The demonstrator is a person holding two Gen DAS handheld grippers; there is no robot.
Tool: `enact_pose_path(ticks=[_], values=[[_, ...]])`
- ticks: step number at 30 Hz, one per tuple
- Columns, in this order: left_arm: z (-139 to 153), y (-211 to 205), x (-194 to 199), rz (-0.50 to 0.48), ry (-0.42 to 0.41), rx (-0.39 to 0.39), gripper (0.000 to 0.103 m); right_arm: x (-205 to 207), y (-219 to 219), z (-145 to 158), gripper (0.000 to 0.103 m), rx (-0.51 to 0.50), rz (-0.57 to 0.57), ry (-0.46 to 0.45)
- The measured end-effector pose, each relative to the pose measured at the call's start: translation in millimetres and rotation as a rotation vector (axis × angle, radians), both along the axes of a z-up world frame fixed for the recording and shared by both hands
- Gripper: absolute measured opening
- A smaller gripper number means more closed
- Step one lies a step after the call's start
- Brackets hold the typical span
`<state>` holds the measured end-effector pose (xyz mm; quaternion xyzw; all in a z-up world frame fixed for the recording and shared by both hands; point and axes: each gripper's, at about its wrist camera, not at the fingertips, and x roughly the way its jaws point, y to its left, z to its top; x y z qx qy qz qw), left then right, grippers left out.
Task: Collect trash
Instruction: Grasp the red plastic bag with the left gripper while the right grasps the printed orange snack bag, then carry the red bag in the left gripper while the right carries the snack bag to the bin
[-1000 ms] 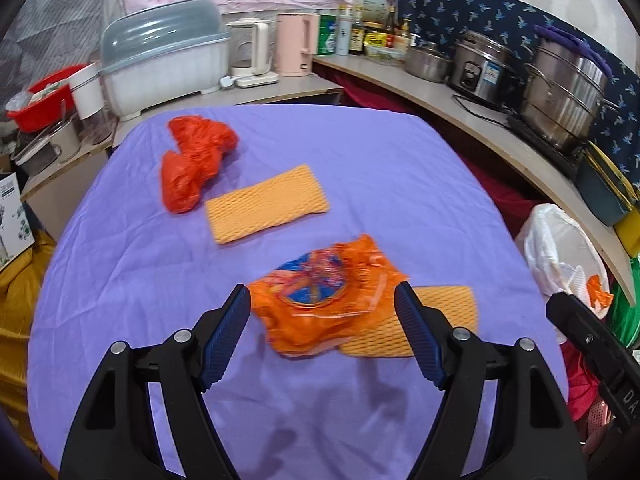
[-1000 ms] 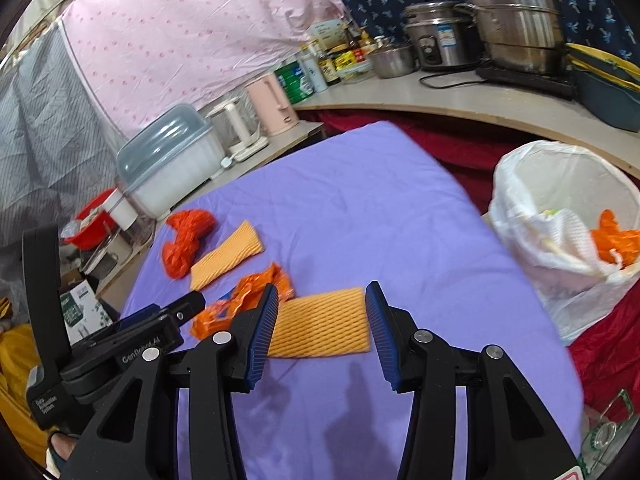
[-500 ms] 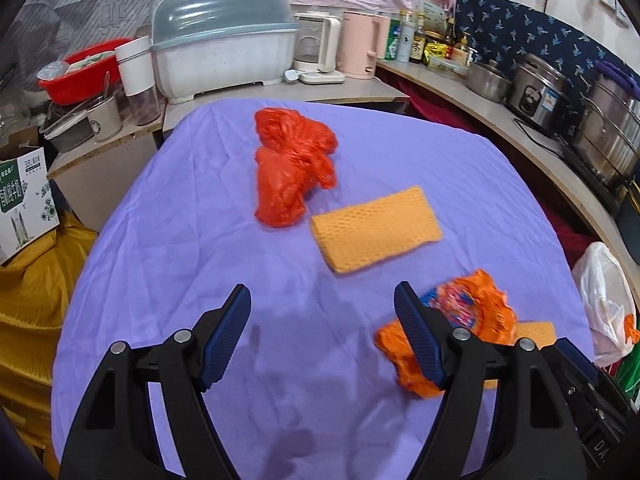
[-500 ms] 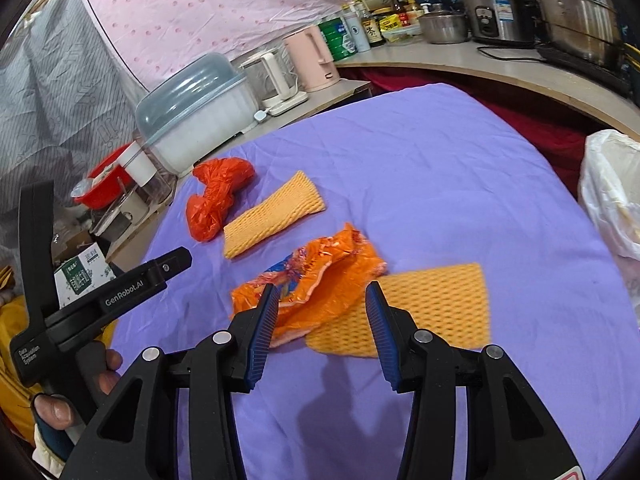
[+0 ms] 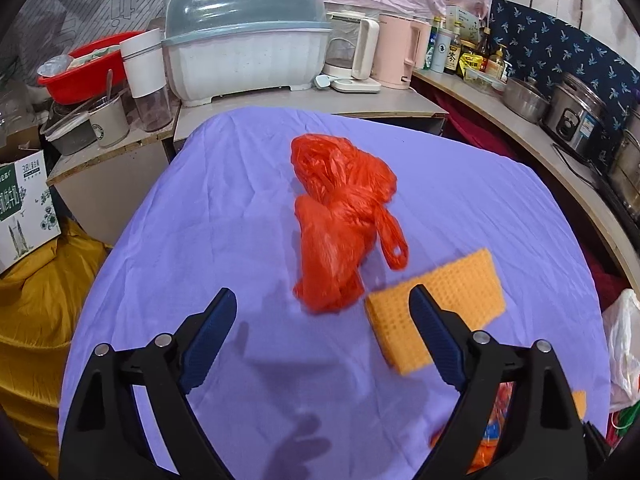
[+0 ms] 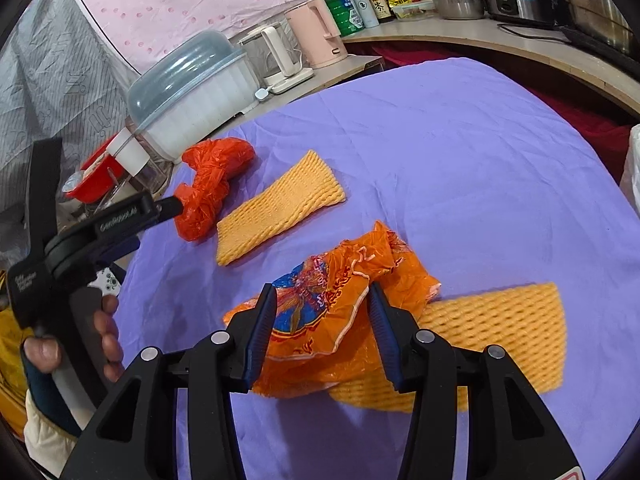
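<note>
Purple cloth [image 5: 248, 200] over table, bearing: red plastic bag [image 5: 340, 216], blurred; two orange foam nets [image 6: 280, 204] [image 6: 500, 320]; orange printed wrapper [image 6: 340, 292], partly covering the nearer net. Left gripper [image 5: 322, 320]: jaws just widened, empty. Right gripper [image 6: 322, 320]: half-open astride the wrapper; contact unclear.

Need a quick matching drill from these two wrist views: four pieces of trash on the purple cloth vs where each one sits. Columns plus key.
1. red plastic bag
2. printed orange wrapper
3. foam net by the red bag
4. second foam net

A. partly under the wrapper
B. between the right gripper's fingers
C. ahead of the left gripper
D. lying alone between bag and wrapper

Pairs: 1-C, 2-B, 3-D, 4-A
</note>
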<state>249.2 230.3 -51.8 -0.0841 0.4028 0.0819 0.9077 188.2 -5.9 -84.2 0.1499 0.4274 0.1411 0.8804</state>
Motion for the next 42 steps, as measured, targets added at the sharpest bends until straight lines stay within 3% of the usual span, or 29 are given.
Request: enact_pose_path(ticks=[6,9,12,14,17,24,32,42], values=[[-16,9,37,0.018,0.024,-0.002,0.086,16,6,-12,0.02,0.007,0.019,0.034],[-24,11,51,0.015,0.033,-0.011,0.082,21,8,-18,0.018,0.018,0.03,0.049],[-30,9,60,-0.005,0.048,-0.013,0.061,23,9,-20,0.017,0.024,0.033,0.047],[-33,6,62,-0.018,0.058,-0.02,0.041,23,9,-21,0.016,0.027,0.032,0.046],[-31,1,61,-0.031,0.057,-0.008,0.033,22,9,-20,0.012,0.036,0.041,0.047],[-9,-2,41,-0.037,0.017,-0.022,0.026,11,4,1,0.01,0.059,0.043,-0.001],[40,-16,1,-0.057,-0.071,-0.035,0.026,-10,-14,41,0.01,0.086,0.019,-0.093],[88,-73,-52,-0.155,-0.152,-0.041,0.026,-46,-65,86,0.01,0.11,-0.074,-0.197]])
